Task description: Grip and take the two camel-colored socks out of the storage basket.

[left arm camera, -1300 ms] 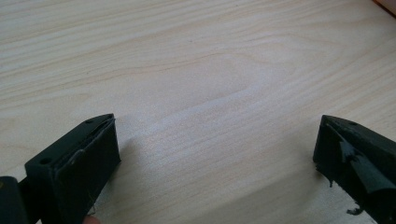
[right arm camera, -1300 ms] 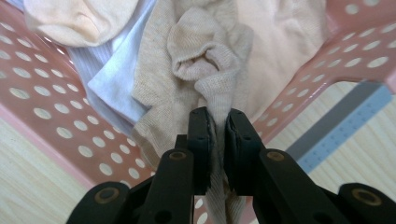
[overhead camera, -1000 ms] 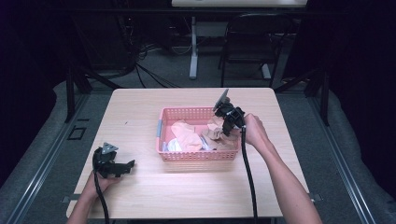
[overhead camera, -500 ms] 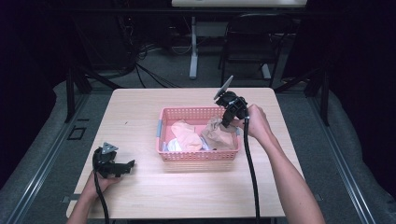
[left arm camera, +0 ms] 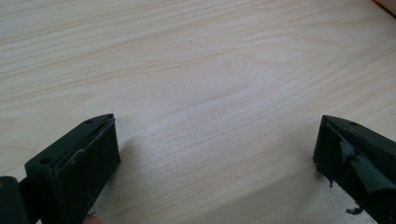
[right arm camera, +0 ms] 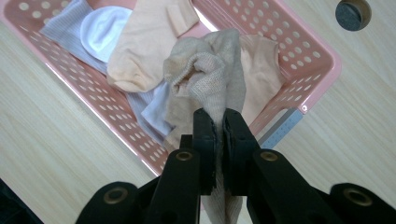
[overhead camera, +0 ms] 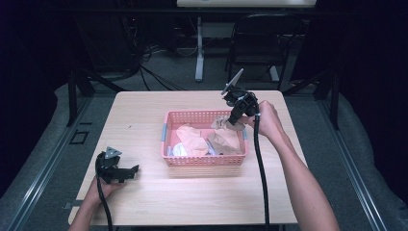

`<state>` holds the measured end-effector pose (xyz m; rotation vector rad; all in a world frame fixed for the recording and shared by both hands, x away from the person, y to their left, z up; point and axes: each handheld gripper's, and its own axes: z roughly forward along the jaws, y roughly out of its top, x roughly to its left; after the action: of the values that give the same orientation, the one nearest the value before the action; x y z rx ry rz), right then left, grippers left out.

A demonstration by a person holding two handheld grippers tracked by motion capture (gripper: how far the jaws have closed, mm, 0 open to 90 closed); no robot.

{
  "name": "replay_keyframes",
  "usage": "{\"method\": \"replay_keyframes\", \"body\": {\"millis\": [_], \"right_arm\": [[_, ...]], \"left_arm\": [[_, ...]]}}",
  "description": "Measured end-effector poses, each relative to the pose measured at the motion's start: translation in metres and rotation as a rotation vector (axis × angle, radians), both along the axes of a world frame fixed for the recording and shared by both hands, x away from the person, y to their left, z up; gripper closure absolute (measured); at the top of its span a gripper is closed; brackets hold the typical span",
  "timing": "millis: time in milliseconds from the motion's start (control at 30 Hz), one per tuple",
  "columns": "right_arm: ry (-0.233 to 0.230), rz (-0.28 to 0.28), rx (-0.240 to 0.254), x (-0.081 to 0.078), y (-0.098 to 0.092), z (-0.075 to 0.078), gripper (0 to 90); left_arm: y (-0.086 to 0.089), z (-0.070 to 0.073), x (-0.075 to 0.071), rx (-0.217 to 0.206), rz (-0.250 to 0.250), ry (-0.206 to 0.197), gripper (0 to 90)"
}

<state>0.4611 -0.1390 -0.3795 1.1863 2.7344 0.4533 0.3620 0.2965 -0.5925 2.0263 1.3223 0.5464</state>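
Observation:
A pink perforated basket (overhead camera: 166,134) (right arm camera: 299,51) sits mid-table with several socks in it. My right gripper (overhead camera: 235,120) (right arm camera: 218,123) hangs over its right end, shut on a beige-brown sock (right arm camera: 210,70) (overhead camera: 226,124) that is lifted above the others. A peach sock (right arm camera: 149,42) (overhead camera: 190,139) and a white and grey one (right arm camera: 100,28) lie beneath it. At the front left of the table my left gripper (overhead camera: 132,169) (left arm camera: 215,154) rests on the wood, jaws wide open, with bare table between them.
The wooden table (overhead camera: 144,110) has room all around the basket. A round dark hole (right arm camera: 352,14) shows in the tabletop past the basket. A black chair (overhead camera: 260,38) and a white stand (overhead camera: 198,48) are on the floor behind the table.
My right gripper has risen above the basket, drawing the beige-brown sock up with it. The left gripper has stayed where it was.

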Motion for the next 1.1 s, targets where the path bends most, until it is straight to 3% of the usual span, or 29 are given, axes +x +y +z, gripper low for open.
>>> {"method": "replay_keyframes", "body": {"millis": [533, 667, 833, 867, 1100], "right_arm": [[-0.042, -0.013, 0.031, -0.004, -0.018, 0.017, 85.6], [-0.055, -0.038, 0.051, -0.006, -0.029, 0.023, 85.6], [-0.061, -0.051, 0.042, -0.008, -0.042, 0.029, 85.7], [-0.062, -0.071, 0.076, -0.01, -0.05, 0.031, 85.7], [-0.069, -0.098, 0.061, -0.014, -0.071, 0.039, 85.7]], "left_arm": [[0.0, 0.0, 0.0, 0.0, -0.003, 0.0, 0.0], [0.0, 0.0, 0.0, -0.002, 0.0, -0.003, 0.0], [0.0, 0.0, 0.0, 0.0, -0.002, -0.002, 0.0], [0.0, 0.0, 0.0, 0.0, -0.001, -0.002, 0.0], [0.0, 0.0, 0.0, 0.0, -0.003, 0.0, 0.0]]}}
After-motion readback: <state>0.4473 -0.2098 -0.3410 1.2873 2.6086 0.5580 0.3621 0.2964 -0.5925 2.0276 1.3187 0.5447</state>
